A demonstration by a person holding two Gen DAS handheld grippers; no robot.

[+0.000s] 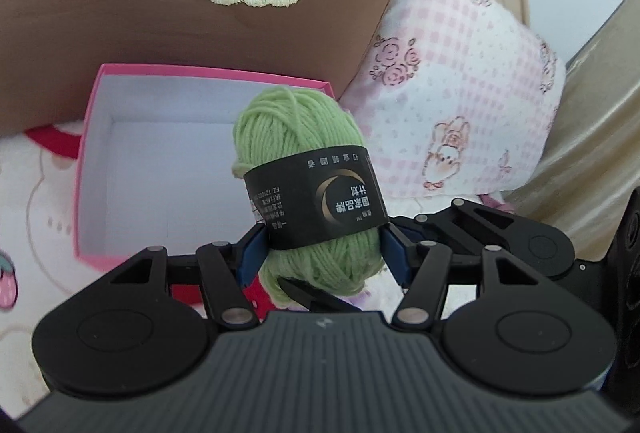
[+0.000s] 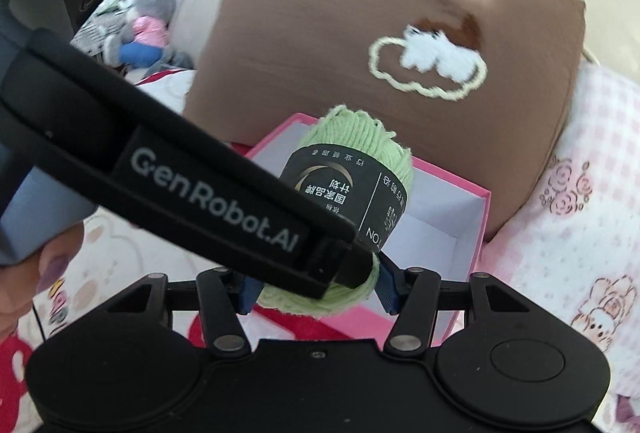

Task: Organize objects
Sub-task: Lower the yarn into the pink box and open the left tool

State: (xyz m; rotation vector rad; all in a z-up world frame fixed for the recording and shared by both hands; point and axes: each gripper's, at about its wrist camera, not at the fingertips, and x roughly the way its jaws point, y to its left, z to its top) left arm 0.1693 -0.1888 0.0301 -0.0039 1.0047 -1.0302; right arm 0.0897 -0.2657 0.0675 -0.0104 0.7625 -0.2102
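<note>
— Left wrist view first: the left gripper [image 1: 324, 253] has its blue pads [image 1: 253, 253] pressed on either side of a green ball of yarn [image 1: 308, 177], low in the middle of the frame, clamping it just under the black paper band [image 1: 320, 207].

— Why both tools on one ball?

— Soft yarn squashes and rolls, I'd guess. From the right wrist view, the right gripper [image 2: 318, 283] also pinches the ball's near end at the lower centre, with the left tool's arm crossing from the upper left.

— And where is it going?

— Probably the pink box [image 1: 90, 137], which lies open and empty just behind the yarn at centre left. A brown cushion [image 1: 100, 13] fills the top of the frame, and a pink checked pillow [image 1: 452, 73] sits at right.
</note>
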